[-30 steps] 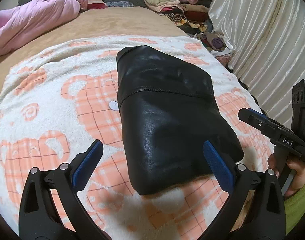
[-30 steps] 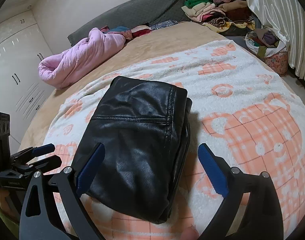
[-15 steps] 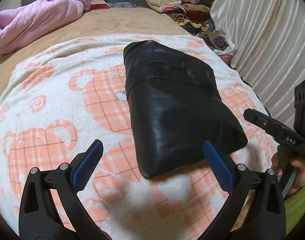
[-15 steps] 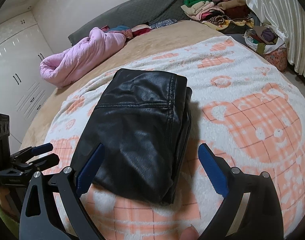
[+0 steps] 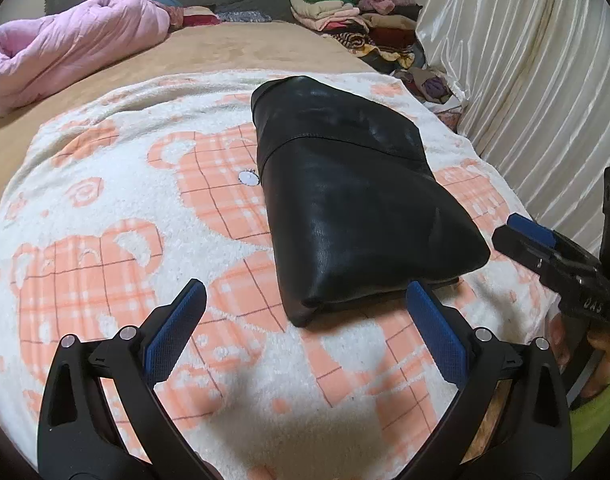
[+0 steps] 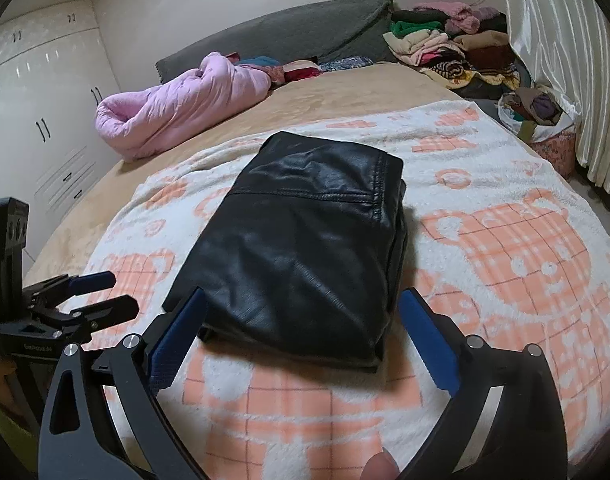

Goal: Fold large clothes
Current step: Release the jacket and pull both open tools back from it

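Hovering low over the near edge of the bed, the left hand-held gripper [image 5: 305, 324] has its blue-padded fingers spread wide with nothing between them; the right hand-held gripper [image 6: 301, 328] hangs beside it, jaws likewise parted and empty, its near fingertips just short of the garment's edge; at the far right of the left view a hand [image 5: 597, 354] in a green sleeve shows behind the right tool. Under both lies a white fleece blanket [image 5: 105, 240] patterned with orange checked bears, spread across the near part of the bed; on it, a little right of the middle, sits the black leather jacket [image 6: 305, 240], folded into a thick rectangle with a stitched seam running across its far part and the stacked layers showing along its right side. Beyond the blanket the tan bedsheet [image 6: 337, 92] is bare; further back on the left a pink quilt [image 6: 177, 104] lies rolled up; at the far right a heap of folded clothes [image 6: 445, 48] rests by the pale curtain [image 5: 545, 60]; a white wardrobe [image 6: 37, 100] stands along the left wall.
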A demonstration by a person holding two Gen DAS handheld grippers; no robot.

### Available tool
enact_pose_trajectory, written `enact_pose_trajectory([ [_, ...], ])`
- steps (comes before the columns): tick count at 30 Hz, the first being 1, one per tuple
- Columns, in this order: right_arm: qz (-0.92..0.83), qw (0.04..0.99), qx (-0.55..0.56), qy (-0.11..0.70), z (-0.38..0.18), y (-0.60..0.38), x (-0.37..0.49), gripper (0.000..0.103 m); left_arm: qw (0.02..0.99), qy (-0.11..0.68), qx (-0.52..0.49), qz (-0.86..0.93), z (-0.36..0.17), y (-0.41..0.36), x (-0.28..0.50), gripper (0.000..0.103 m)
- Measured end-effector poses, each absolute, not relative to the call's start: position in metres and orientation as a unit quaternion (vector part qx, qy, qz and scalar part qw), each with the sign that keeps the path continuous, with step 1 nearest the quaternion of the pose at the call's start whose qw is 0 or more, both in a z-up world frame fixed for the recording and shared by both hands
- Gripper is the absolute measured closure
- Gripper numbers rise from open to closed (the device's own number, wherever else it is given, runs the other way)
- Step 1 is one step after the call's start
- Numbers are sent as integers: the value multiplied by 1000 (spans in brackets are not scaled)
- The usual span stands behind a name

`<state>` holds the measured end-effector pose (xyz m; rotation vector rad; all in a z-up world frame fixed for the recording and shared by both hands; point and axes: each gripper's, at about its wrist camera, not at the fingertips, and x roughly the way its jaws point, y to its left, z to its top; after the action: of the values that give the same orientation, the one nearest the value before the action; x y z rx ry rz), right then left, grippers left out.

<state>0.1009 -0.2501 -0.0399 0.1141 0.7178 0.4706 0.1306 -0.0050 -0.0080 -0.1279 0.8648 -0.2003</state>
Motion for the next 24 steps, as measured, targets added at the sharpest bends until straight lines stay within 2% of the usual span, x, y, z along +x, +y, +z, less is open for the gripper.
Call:
enact_pose_trajectory([
  [17,215,925,6,312,-37,-232,59,4,909,401,-68,-93,-8,7,97,9],
  [24,223,927,26,301,-36,-234,41,4,916,385,-66,-89,-5,9,84,9],
])
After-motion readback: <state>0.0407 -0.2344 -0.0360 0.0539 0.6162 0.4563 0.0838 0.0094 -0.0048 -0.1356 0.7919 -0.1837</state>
